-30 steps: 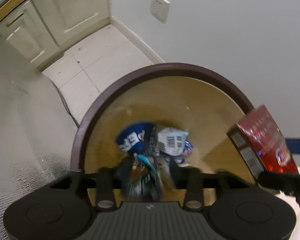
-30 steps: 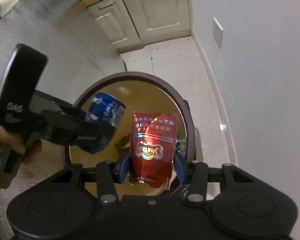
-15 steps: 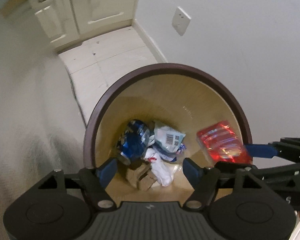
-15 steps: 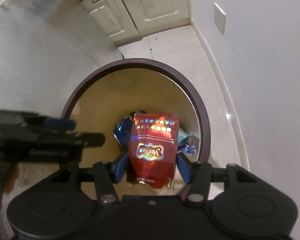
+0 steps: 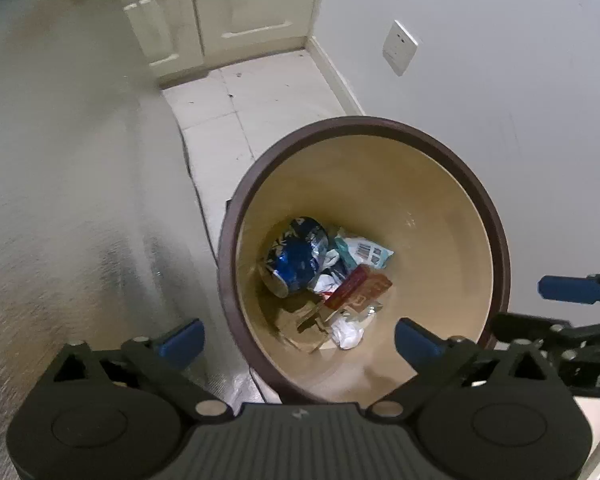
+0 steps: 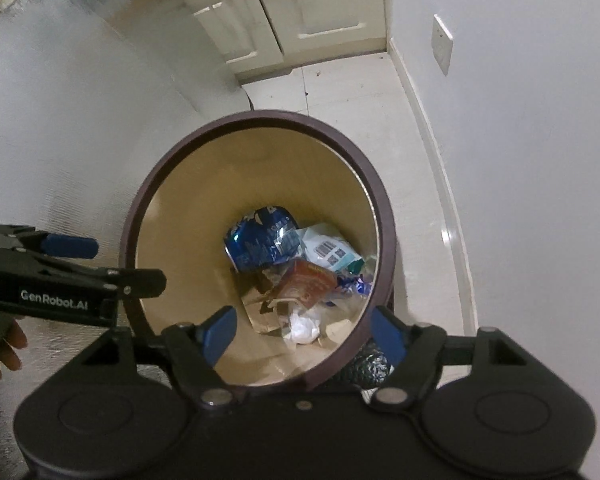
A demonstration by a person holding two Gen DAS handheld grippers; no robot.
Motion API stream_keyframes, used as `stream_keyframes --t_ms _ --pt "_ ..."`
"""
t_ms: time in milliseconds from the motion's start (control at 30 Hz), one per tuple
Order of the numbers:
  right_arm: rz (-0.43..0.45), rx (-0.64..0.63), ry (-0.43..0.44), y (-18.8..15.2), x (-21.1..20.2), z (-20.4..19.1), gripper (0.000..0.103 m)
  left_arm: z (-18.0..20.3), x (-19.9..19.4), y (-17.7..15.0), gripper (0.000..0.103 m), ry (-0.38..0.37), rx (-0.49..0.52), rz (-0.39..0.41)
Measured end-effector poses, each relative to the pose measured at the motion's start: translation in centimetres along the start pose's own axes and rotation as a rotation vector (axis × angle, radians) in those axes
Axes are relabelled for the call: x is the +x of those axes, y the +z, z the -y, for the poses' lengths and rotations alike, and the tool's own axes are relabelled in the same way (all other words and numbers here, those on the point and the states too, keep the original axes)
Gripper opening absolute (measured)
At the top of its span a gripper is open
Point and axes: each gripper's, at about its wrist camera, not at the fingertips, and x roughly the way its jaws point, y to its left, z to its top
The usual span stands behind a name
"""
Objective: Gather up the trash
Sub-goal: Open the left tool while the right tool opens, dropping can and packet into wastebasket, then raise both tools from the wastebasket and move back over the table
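brown-rimmed round bin (image 6: 382, 216) with tan interior noted below both grippers. left gripper (image 5: 298, 342) and right gripper (image 6: 300, 330) just opened, jaws empty. red foil pouch (image 6: 306, 282) and crushed blue can (image 6: 260, 240) found inside. advised: withdraw straight up, clear of rim.

Crumpled brown paper (image 6: 265, 312) half buried under wrappers (print unreadable), hand (image 6: 4, 344) cut off at frame edge

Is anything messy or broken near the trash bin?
Nothing spilled: the trash lies inside the bin. The blue can at the bottom is crushed and dented, but that is ordinary for trash. The red packet lies on the pile beside it.
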Motion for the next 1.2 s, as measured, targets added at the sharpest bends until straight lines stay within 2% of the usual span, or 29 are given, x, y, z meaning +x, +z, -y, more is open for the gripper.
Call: stream_keyframes --t_ms 300,833,1200 --pt "0.041 -0.046 0.000 0.2 -4.1 -0.3 0.080 0.0 -4.4 -1.7 0.103 0.021 -0.054 0.049" --pt "0.113 -0.124 -0.020 -1.3 -11.4 -1.3 0.103 1.5 -11.9 -4.7 0.103 0.060 -0.082 0.147" --pt "0.174 -0.136 -0.053 -2.6 -16.1 -1.5 0.103 2.0 -16.1 -7.3 0.103 0.087 -0.099 0.213"
